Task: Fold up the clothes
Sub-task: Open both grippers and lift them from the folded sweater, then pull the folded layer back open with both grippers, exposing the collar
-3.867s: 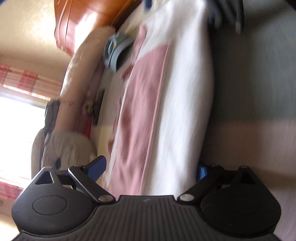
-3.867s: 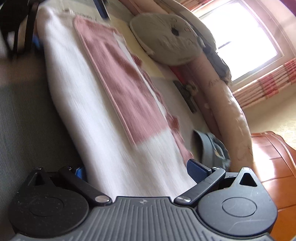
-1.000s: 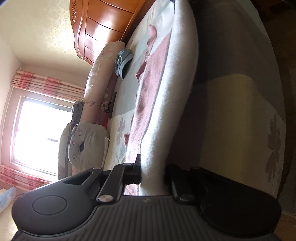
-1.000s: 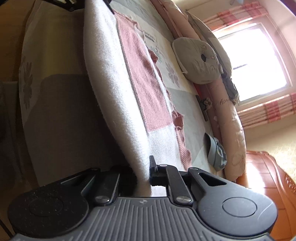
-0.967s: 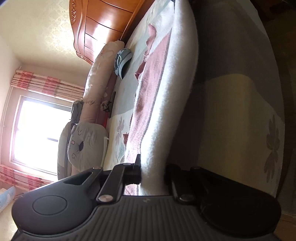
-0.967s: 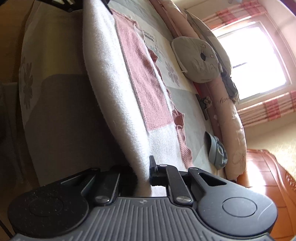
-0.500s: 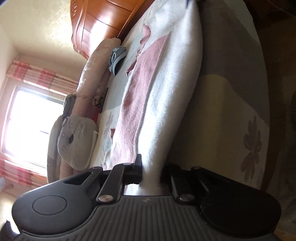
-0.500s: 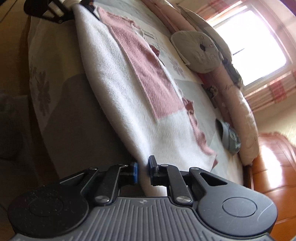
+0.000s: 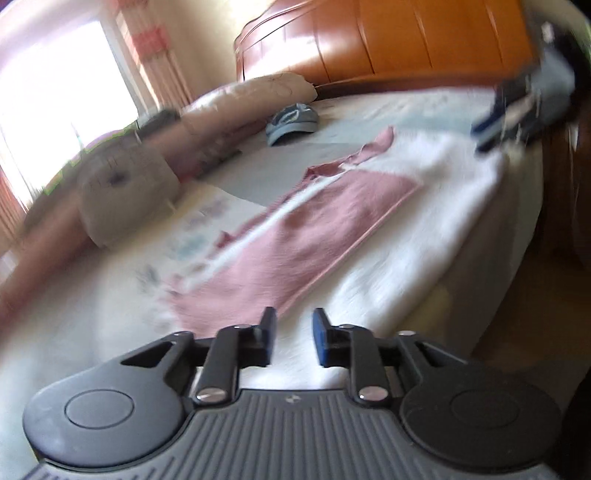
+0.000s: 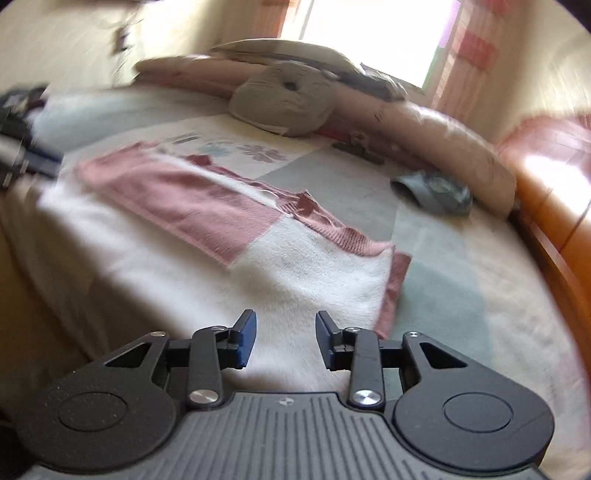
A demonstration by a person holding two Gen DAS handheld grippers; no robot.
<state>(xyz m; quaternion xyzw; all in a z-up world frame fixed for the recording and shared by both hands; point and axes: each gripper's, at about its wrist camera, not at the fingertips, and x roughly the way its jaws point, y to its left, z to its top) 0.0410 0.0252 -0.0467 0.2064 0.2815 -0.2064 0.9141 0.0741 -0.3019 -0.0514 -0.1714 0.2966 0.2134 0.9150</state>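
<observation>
Folded sweater (image 10: 303, 266) on bed (image 10: 461, 280)

A home bedroom: bed (image 10: 443, 258), pillows (image 10: 284, 99), wooden headboard (image 9: 388, 37), curtained window (image 10: 369, 33).

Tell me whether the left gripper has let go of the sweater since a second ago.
Yes. The left gripper has released the sweater, jaws opening, nothing between them, and lifted off the bed.

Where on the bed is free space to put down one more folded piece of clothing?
Free: the grey-green bedspread right of the white-and-pink sweater, below the blue cap; also the floral patch between sweater and grey cushion. Crowded: the far edge, along the long pink bolster.
</observation>
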